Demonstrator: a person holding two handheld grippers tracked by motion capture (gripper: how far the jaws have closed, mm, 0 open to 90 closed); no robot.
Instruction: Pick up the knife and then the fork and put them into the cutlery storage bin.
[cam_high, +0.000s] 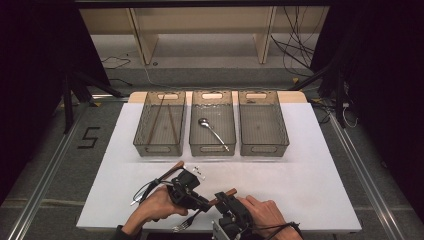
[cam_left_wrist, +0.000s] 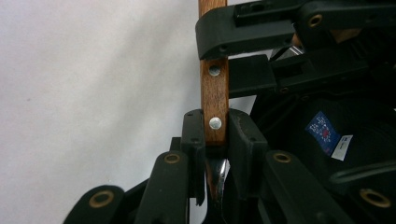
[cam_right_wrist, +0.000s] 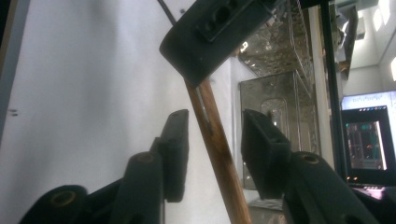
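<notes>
A fork with a riveted wooden handle (cam_left_wrist: 215, 93) and metal tines (cam_high: 182, 226) is held off the white table, near its front edge. My left gripper (cam_left_wrist: 217, 126) is shut on the handle near the metal neck; in the high view it (cam_high: 204, 204) sits front centre. My right gripper (cam_right_wrist: 215, 126) straddles the same handle (cam_right_wrist: 219, 144) farther along, with a gap on each side of the wood, so its pads do not touch. From above, the right gripper (cam_high: 224, 197) meets the left one tip to tip. Its black jaw links (cam_left_wrist: 247, 32) cross the handle in the left gripper view.
Three translucent bins stand in a row at the back: the left bin (cam_high: 159, 148) holds chopsticks (cam_high: 157, 120), the middle bin (cam_high: 212, 149) a metal spoon (cam_high: 212, 131), and the right bin (cam_high: 264, 149) looks bare. A small white scrap (cam_high: 197, 171) lies behind the left gripper.
</notes>
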